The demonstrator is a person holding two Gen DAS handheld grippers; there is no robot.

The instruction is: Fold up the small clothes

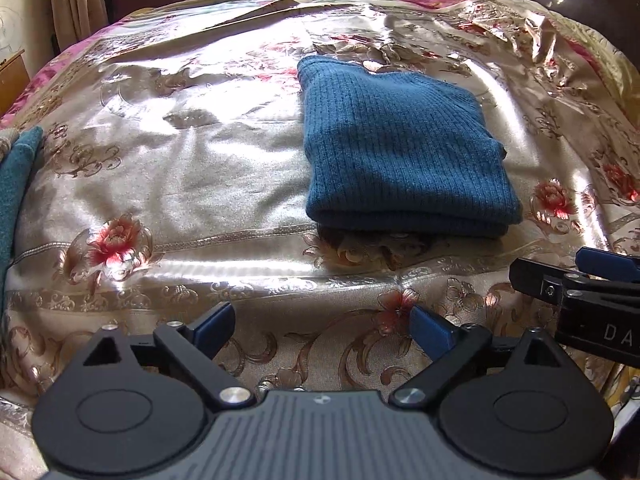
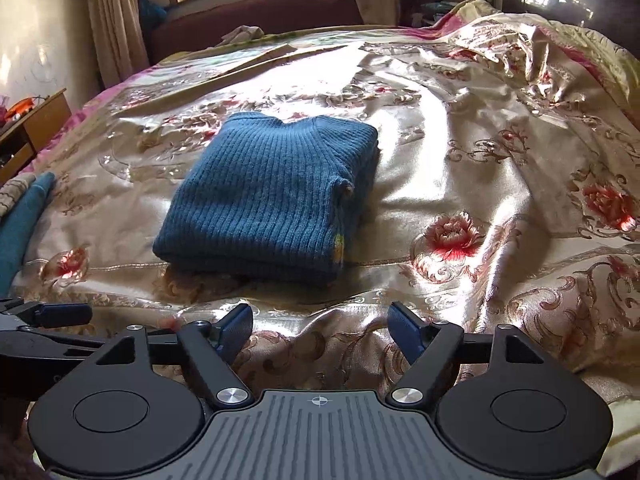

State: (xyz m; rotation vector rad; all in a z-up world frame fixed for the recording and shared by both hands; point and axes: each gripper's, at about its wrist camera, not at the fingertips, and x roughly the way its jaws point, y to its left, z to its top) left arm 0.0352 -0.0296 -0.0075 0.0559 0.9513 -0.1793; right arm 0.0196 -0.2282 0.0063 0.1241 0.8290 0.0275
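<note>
A blue ribbed knit sweater (image 1: 400, 148) lies folded in a neat rectangle on the floral satin bedspread (image 1: 180, 168). It also shows in the right wrist view (image 2: 272, 200), left of centre. My left gripper (image 1: 322, 328) is open and empty, above the bedspread, near the bed's front edge, short of the sweater. My right gripper (image 2: 320, 328) is open and empty, also short of the sweater. The right gripper's side shows at the right edge of the left wrist view (image 1: 592, 280). The left gripper's fingertip shows at the left edge of the right wrist view (image 2: 60, 314).
Another teal garment (image 1: 16, 184) lies at the bed's left edge, also in the right wrist view (image 2: 24, 220). A wooden bedside cabinet (image 2: 36, 124) stands left of the bed. A dark red sofa (image 2: 256, 12) and curtains stand beyond the bed. The bedspread is rumpled at the far right (image 2: 532, 56).
</note>
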